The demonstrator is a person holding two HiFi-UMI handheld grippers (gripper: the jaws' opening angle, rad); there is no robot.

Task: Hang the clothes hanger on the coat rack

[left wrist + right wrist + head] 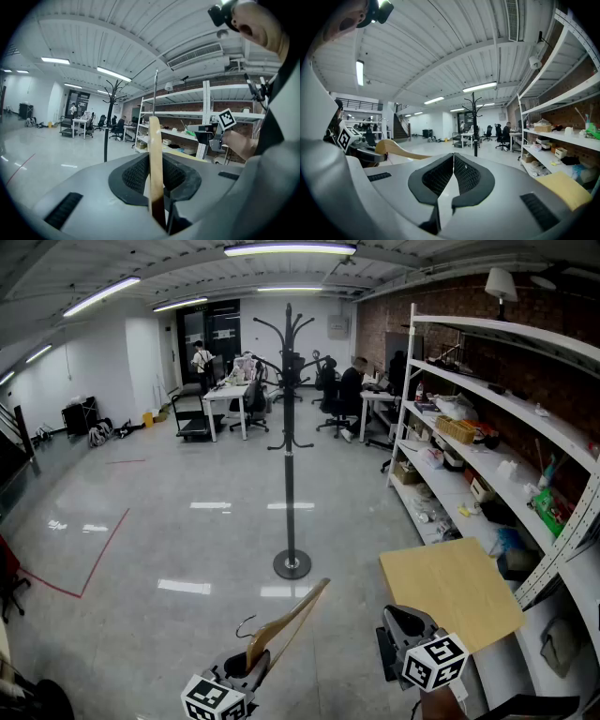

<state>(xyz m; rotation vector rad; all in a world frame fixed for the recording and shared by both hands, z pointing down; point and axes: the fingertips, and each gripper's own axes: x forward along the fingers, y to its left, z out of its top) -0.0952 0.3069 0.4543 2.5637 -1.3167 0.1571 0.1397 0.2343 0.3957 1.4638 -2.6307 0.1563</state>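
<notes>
A tall black coat rack (290, 418) stands on the grey floor ahead, its round base (292, 564) a few steps away. My left gripper (249, 667) is low at the bottom and is shut on a wooden clothes hanger (289, 624). The hanger's arm slants up to the right and its wire hook (246, 624) curls to the left. In the left gripper view the wood (155, 154) stands upright between the pads, and the rack (110, 105) is far off to the left. My right gripper (401, 621) hovers beside it, shut and holding nothing (453, 157).
A light wooden tabletop (450, 592) lies right of my right gripper. White shelving (487, 418) full of boxes and tools lines the right wall. Desks, office chairs and people (352, 390) fill the far end of the room. Red tape (98, 554) marks the floor on the left.
</notes>
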